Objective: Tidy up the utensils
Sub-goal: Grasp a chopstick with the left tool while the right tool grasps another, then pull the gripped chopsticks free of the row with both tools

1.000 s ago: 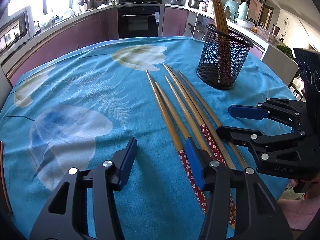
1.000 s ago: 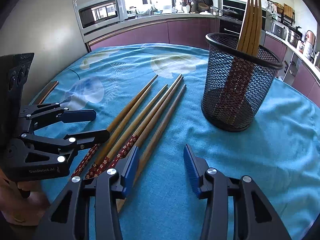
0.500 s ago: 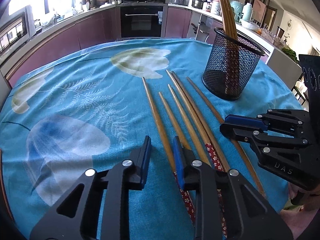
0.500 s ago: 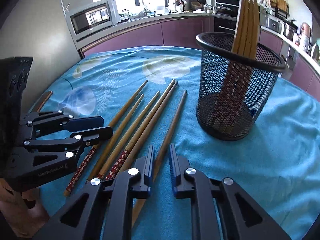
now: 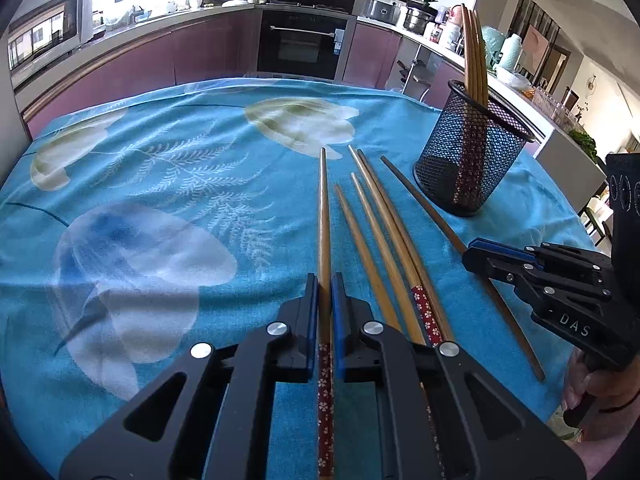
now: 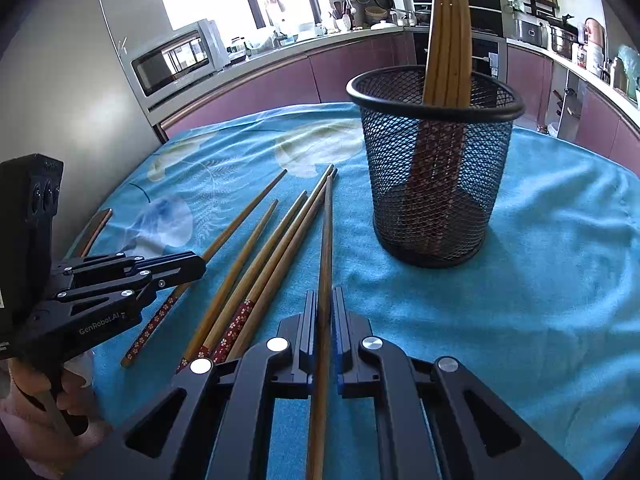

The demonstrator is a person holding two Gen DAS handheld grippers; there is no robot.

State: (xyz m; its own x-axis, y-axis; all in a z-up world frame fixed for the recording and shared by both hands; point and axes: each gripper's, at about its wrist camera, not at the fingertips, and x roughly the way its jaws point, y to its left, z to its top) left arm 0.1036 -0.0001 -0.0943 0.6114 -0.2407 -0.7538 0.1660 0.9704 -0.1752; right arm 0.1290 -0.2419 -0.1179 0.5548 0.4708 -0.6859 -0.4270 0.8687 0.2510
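Note:
Several wooden chopsticks with red flowered ends lie side by side on the blue tablecloth [image 5: 160, 168]. My left gripper [image 5: 325, 280] is shut on the leftmost chopstick [image 5: 324, 216]. My right gripper [image 6: 323, 298] is shut on the rightmost chopstick [image 6: 327, 232]; that gripper also shows in the left wrist view [image 5: 472, 254]. Three loose chopsticks [image 5: 380, 216] lie between the two held ones. A black mesh holder [image 6: 436, 168] stands upright to the right, with several chopsticks [image 6: 446, 40] standing in it. The left gripper shows at the left of the right wrist view [image 6: 196, 266].
The round table's edge [image 6: 600, 168] curves close behind and to the right of the holder. Kitchen counters, an oven [image 5: 304, 48] and a microwave [image 6: 176, 60] stand beyond the table. A brown strip [image 6: 96, 228] lies at the table's left edge.
Both grippers went from wide open to shut, each closing on a chopstick: the left on the leftmost one, the right on the rightmost one. Both moved forward slightly.

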